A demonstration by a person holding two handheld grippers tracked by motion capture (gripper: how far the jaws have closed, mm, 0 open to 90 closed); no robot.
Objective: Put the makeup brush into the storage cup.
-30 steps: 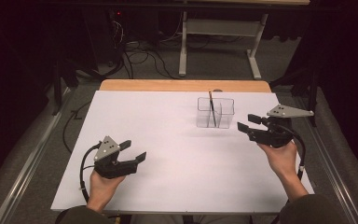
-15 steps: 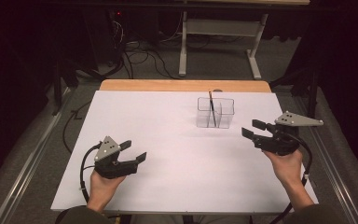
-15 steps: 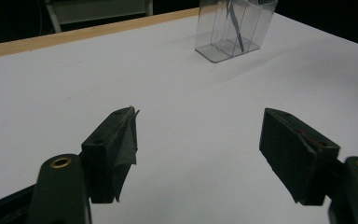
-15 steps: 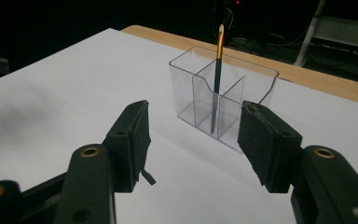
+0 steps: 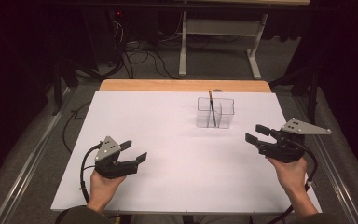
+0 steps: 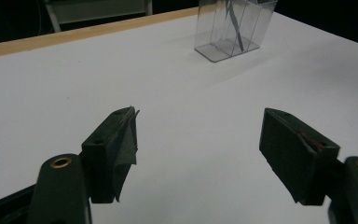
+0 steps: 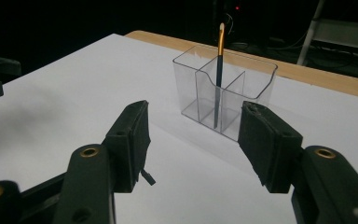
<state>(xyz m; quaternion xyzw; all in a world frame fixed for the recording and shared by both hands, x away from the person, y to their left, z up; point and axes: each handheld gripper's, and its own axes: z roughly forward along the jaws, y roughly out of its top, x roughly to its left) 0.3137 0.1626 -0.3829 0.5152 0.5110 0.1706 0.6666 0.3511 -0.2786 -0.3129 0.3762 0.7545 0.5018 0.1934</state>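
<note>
Right gripper (image 5: 260,134): jaws spread, nothing between them, near the clear organizer (image 5: 215,112) on its near right side and aimed at it.
Left gripper (image 5: 133,151): jaws likewise apart and empty, well apart from the organizer, toward the near left.
Pen (image 7: 218,70): stood in the organizer's back compartment against a divider, long axis near upright, gold end up.
Step, as judged: approach to the pen. Next move called for rising over the rim and closing on the gold end.
Table (image 5: 168,121): white sheet beneath the organizer.

A dark pen (image 7: 219,74) stands upright in a clear divided holder (image 7: 223,95).
</note>
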